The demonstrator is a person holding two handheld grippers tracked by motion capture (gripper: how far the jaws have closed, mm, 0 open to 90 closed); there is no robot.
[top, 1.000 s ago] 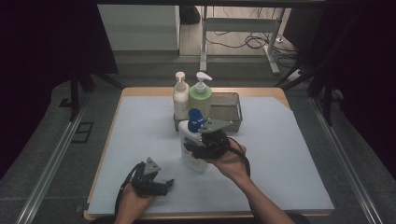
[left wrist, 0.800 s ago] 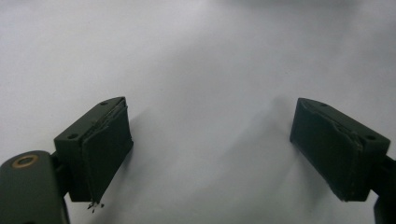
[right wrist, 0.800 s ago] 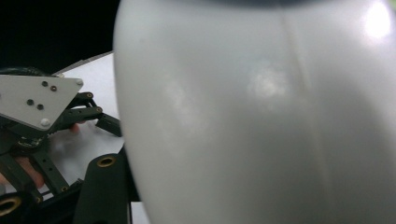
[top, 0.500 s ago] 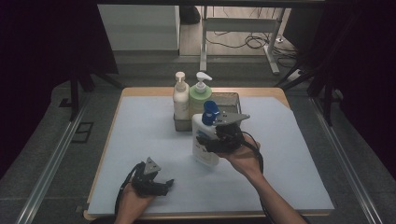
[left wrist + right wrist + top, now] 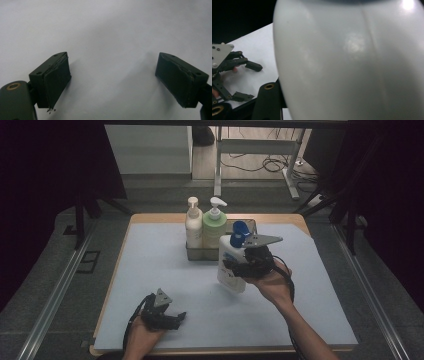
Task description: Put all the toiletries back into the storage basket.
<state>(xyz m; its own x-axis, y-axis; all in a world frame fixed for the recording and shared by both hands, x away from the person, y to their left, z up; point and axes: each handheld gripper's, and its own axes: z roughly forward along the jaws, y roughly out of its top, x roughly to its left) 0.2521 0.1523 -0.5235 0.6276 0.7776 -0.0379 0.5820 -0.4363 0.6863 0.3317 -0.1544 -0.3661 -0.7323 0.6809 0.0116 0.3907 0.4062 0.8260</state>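
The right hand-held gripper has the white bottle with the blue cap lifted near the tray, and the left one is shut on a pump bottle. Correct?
Not quite. The left hand-held gripper holds nothing: the left gripper view shows its jaws wide apart over the bare table sheet. The rest stands: the right hand-held gripper holds the white bottle near the tray.

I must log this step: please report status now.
Right gripper shut on white bottle, lifted near grey tray. Left gripper open, on the table. Two pump bottles occupy the tray.

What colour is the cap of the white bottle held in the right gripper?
Blue; the cap of the white bottle shows best in the high view.
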